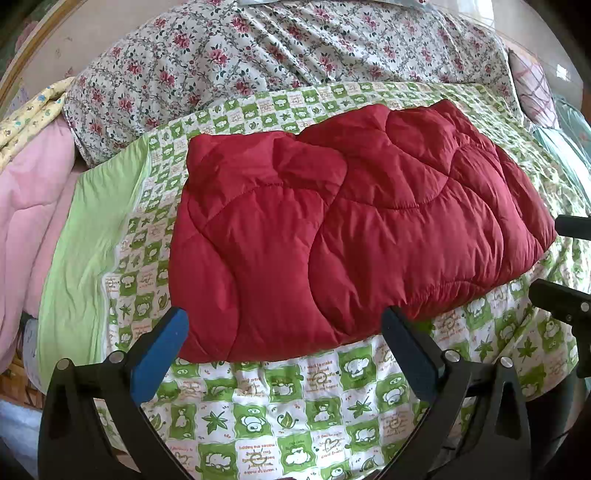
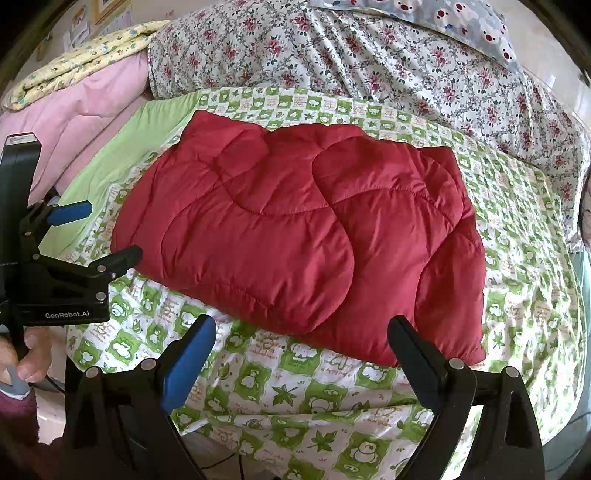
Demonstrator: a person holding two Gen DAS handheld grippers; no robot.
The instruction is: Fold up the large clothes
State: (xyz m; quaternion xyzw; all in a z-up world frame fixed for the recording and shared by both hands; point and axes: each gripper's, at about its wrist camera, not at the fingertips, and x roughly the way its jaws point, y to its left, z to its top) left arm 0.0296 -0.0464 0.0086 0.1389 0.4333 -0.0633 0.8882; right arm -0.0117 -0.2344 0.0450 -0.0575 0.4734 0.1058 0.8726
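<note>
A red quilted padded garment [image 1: 351,221] lies folded into a thick rectangle on the green-and-white patterned sheet [image 1: 295,406]; it also shows in the right wrist view [image 2: 295,229]. My left gripper [image 1: 284,325] is open and empty, its blue-padded fingers straddling the garment's near edge without holding it. My right gripper [image 2: 301,338] is open and empty, just in front of the garment's near edge. The left gripper also shows at the left of the right wrist view [image 2: 96,232], open, beside the garment's left end.
A floral quilt [image 1: 277,55] is bunched behind the garment. Pink bedding [image 1: 33,206] and a yellow patterned blanket [image 2: 81,62] are piled at the left. A pillow with a bear print [image 2: 472,22] lies at the far right. The bed edge runs along the bottom.
</note>
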